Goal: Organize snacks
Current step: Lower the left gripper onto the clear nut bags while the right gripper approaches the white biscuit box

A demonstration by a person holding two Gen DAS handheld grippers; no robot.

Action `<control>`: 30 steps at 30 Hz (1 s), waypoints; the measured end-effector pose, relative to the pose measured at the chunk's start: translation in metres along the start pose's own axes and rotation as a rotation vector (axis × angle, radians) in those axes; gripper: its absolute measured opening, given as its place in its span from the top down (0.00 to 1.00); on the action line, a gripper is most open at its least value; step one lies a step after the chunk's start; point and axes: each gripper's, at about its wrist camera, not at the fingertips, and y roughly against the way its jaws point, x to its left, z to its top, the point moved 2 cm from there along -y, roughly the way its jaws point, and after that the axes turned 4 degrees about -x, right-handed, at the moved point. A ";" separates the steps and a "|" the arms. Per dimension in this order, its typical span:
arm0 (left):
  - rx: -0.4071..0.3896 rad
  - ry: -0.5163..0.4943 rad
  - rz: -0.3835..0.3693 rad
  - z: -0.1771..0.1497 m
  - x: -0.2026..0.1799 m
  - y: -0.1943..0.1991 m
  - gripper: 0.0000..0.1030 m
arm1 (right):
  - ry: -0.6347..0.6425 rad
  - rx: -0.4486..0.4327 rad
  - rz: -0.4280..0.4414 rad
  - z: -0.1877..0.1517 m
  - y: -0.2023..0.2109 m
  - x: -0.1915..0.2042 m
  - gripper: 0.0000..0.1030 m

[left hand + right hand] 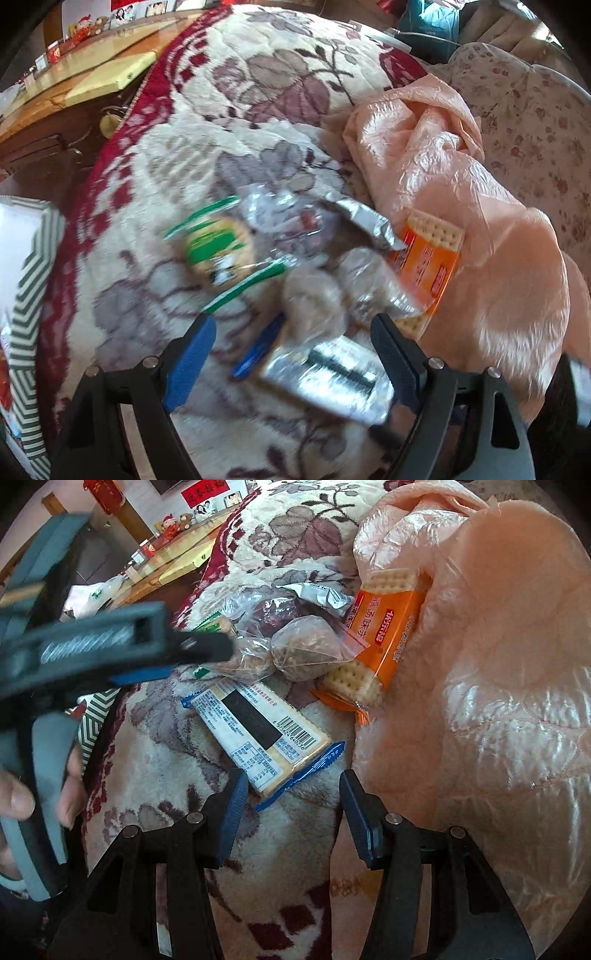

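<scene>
Snacks lie in a heap on a floral blanket [303, 539]. They include an orange cracker pack [380, 642], two clear bags of brown pieces [303, 646], a silver wrapper [321, 594], a green-and-white pack [218, 251] and a blue-edged cracker pack [258, 727]. My right gripper [291, 805] stands open, with the blue pack's near end between its tips and neither pad touching it. My left gripper [295, 354] is wide open over the same blue pack [321, 376]; that view is blurred. In the right wrist view the left gripper [199, 661] reaches in from the upper left, held by a hand [37, 794].
A crumpled pink plastic bag [498, 664] fills the right side, against the orange pack. A green-and-white striped box [26, 295] stands at the left edge. Beyond the blanket are a wooden table [74, 85] and a flowered cushion [535, 129].
</scene>
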 end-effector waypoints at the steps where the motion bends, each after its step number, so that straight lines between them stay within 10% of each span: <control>1: 0.006 0.002 -0.010 0.003 -0.004 -0.003 0.15 | -0.001 0.001 0.002 0.000 -0.001 0.001 0.49; 13: 0.058 -0.031 0.011 0.015 -0.036 -0.045 0.13 | -0.040 0.013 0.035 0.003 -0.007 -0.005 0.48; 23: -0.008 -0.056 -0.056 0.016 -0.029 -0.036 0.74 | -0.050 0.009 0.041 0.005 -0.010 -0.006 0.48; 30: 0.003 -0.047 -0.076 0.012 -0.021 -0.030 0.75 | -0.046 -0.017 0.044 0.011 -0.006 -0.008 0.48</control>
